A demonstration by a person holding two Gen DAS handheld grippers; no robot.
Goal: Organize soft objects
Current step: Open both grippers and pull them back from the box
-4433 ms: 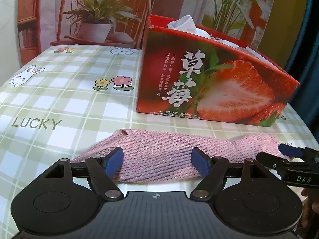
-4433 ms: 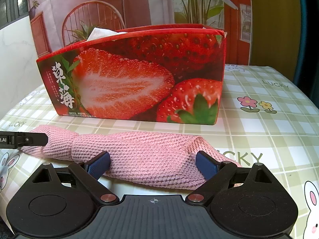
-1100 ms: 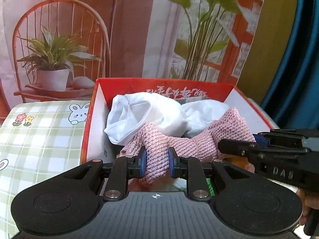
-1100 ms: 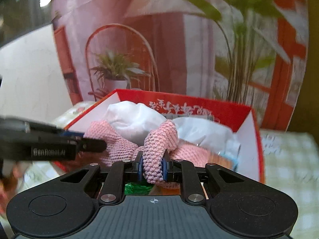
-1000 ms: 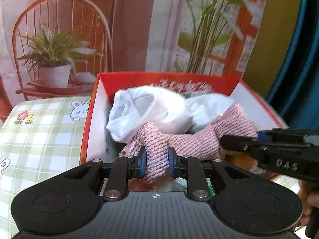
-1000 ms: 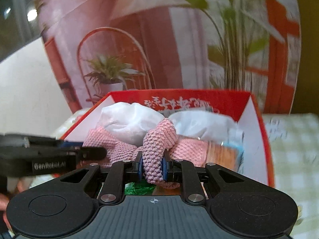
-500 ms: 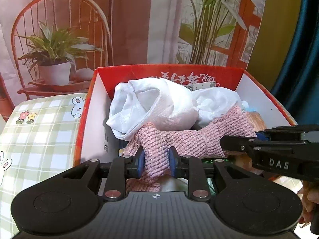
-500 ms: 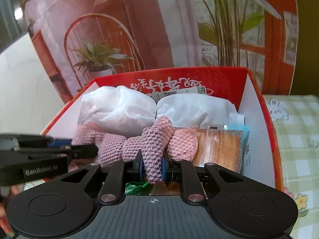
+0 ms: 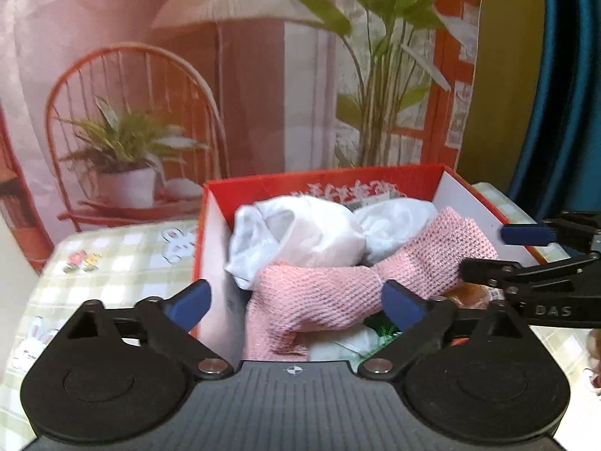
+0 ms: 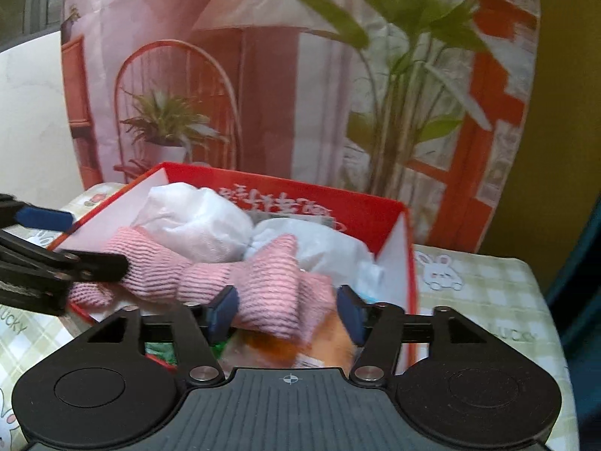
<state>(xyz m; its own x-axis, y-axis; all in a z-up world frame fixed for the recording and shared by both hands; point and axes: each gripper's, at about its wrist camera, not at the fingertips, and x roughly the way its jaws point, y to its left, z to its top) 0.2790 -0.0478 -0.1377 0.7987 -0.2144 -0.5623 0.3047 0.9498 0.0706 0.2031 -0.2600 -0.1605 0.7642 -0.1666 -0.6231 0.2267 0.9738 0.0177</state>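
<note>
Behind the checked table (image 9: 112, 263) hangs a printed backdrop, and the red box (image 9: 375, 176) stands on the table so soft things can be gathered in it. My left gripper (image 9: 296, 300) and right gripper (image 10: 289, 312) are both opening, letting go. The pink cloth (image 9: 330, 293) lies loose between each pair of fingers, draped over white cloths (image 9: 300, 236) inside the box near its front wall.

A pink knitted cloth (image 9: 338, 293) and white cloth (image 9: 300, 240) lie in a red box (image 9: 330, 178) with white inner walls. The tabletop (image 9: 112, 263) is green-and-white checked. The tongs' pads (image 9: 188, 302) are blue.
</note>
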